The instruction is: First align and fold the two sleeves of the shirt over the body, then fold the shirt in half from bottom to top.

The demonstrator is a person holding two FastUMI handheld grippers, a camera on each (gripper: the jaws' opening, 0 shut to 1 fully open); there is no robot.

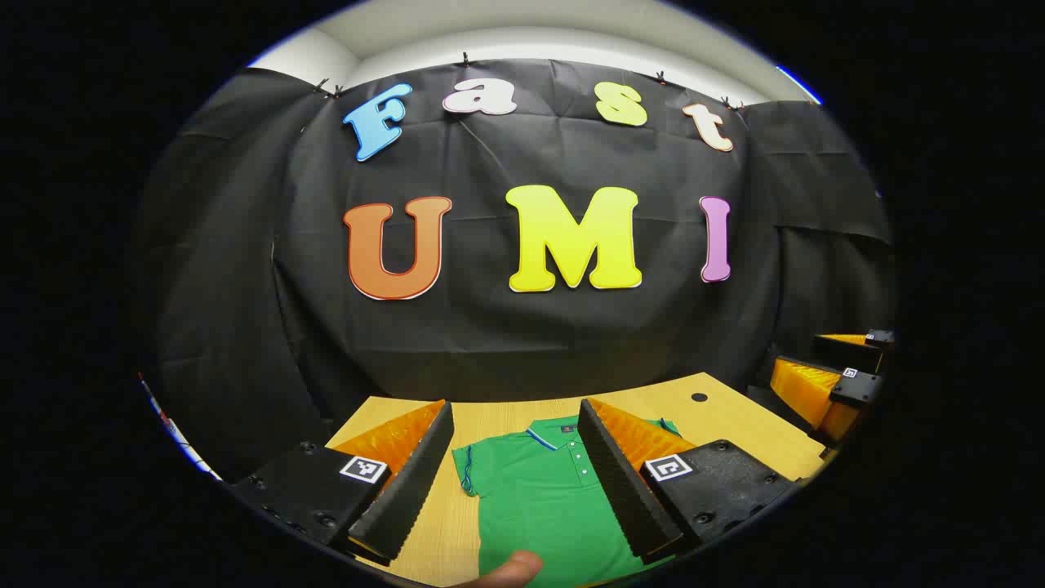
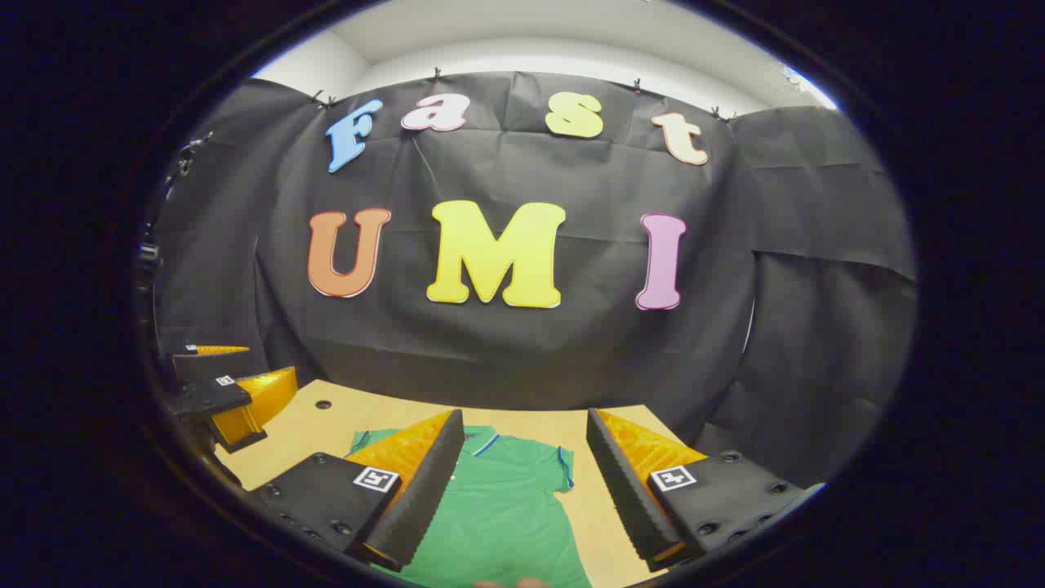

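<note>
Both claws, left claw (image 1: 514,482) and right claw (image 2: 514,482), spread above the green shirt (image 1: 539,498) on the table (image 1: 735,425), hem cut off.

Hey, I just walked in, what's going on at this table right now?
A person holds two grippers above a green polo shirt lying flat on a wooden table. The left gripper and the right gripper are both open and hold nothing. A short sleeve lies spread out to the side, so no fold looks begun. A fingertip shows at the bottom of the left gripper view.
</note>
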